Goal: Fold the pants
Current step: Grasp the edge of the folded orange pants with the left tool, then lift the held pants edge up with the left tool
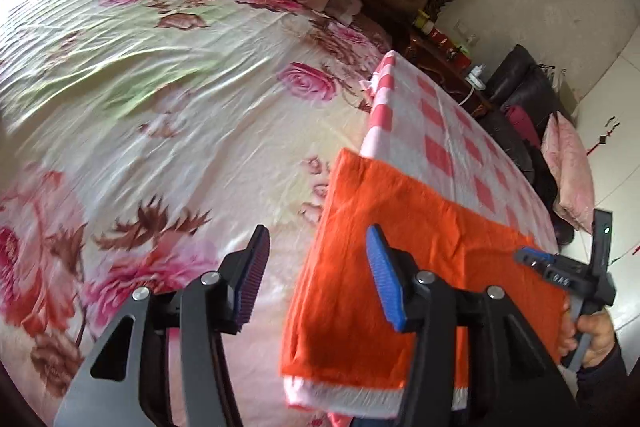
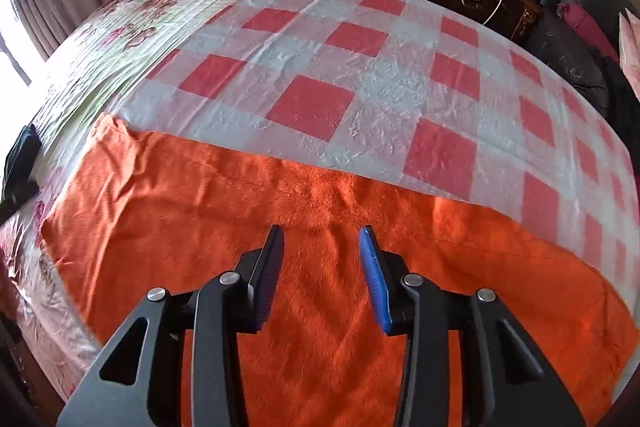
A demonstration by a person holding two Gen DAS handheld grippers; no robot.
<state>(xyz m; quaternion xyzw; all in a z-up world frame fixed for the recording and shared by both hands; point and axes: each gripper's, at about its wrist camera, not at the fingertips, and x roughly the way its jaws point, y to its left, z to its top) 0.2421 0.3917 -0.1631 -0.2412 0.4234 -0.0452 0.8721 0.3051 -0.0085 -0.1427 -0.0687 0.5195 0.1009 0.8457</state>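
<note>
Hovering over the orange pants (image 2: 320,227), the right gripper (image 2: 322,275) has its jaws apart, gripping nothing. Left gripper (image 1: 316,275) (jaws wide too) hangs beside the pants' edge on the checked sheet (image 2: 360,75)

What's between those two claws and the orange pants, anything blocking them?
Nothing visible. The right gripper is open right above the pants, with only bare orange cloth between its fingers. The left gripper is open at the pants' left edge, over the floral bedspread. The pants lie flat on the checkered sheet.
</note>
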